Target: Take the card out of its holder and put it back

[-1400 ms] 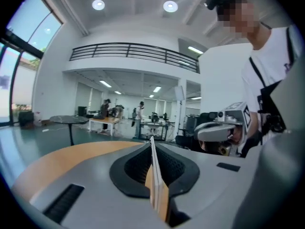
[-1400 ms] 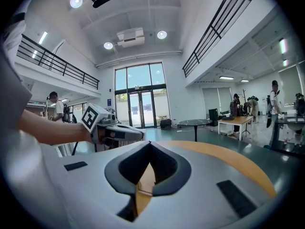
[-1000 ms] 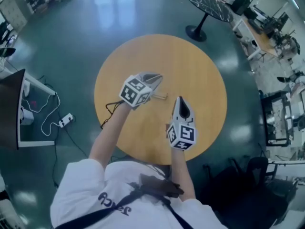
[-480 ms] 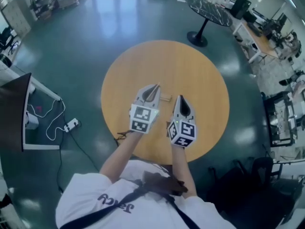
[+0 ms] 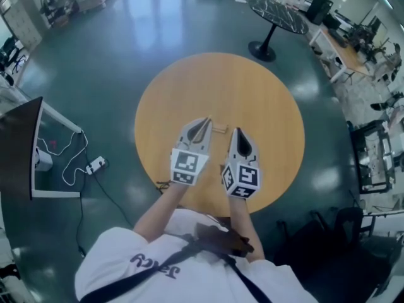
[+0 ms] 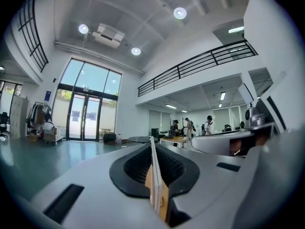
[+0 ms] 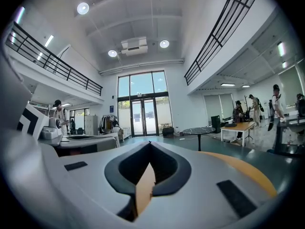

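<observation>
In the head view both grippers hover side by side over the round wooden table (image 5: 252, 87), pointing away from me. My left gripper (image 5: 202, 122) is shut on a thin white card (image 6: 155, 185), which shows edge-on between its pads in the left gripper view. The small wooden card holder (image 5: 219, 130) rests on the table between the two gripper tips, a little beyond them. My right gripper (image 5: 237, 132) is shut, and its jaws (image 7: 149, 146) have nothing between them; only a sliver of tabletop shows below.
A black round table (image 5: 278, 11) stands further off across the green floor. A dark screen (image 5: 19, 150) and a power strip with cables (image 5: 95, 164) are at the left, with desks and chairs along the right. People stand far off in the hall.
The left gripper has swung from pointing across at the holder to lying parallel with the right gripper, and has drawn back toward me. The right gripper has hardly moved.
</observation>
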`<act>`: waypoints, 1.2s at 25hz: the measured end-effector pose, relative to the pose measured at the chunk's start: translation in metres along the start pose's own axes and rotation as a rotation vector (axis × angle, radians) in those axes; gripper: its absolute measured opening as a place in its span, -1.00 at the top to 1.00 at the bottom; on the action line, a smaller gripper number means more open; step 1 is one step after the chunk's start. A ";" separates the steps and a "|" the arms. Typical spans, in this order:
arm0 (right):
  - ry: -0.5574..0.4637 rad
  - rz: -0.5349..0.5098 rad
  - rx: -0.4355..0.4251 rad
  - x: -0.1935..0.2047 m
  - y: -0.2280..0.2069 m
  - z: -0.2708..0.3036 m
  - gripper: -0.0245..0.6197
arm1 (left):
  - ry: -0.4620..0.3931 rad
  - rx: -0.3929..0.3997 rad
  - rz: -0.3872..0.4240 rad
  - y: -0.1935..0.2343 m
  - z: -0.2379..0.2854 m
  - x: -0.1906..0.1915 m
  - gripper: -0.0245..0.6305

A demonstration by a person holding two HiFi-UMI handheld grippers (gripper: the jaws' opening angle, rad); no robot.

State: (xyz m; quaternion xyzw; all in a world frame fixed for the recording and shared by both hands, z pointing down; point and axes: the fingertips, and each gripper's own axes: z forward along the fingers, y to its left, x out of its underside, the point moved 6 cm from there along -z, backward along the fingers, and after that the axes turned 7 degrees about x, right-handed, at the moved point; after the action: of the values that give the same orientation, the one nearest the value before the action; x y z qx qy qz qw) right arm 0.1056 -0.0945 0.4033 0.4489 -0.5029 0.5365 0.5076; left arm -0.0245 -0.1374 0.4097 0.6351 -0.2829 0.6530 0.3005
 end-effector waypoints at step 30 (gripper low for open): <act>0.108 0.036 0.075 0.035 -0.037 0.025 0.90 | 0.111 0.036 -0.001 0.078 0.008 0.058 0.85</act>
State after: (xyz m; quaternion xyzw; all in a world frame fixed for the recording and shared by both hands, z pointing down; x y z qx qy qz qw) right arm 0.1393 -0.1165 0.4434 0.4288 -0.4625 0.5875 0.5070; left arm -0.0784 -0.1930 0.4689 0.6034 -0.2537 0.6920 0.3045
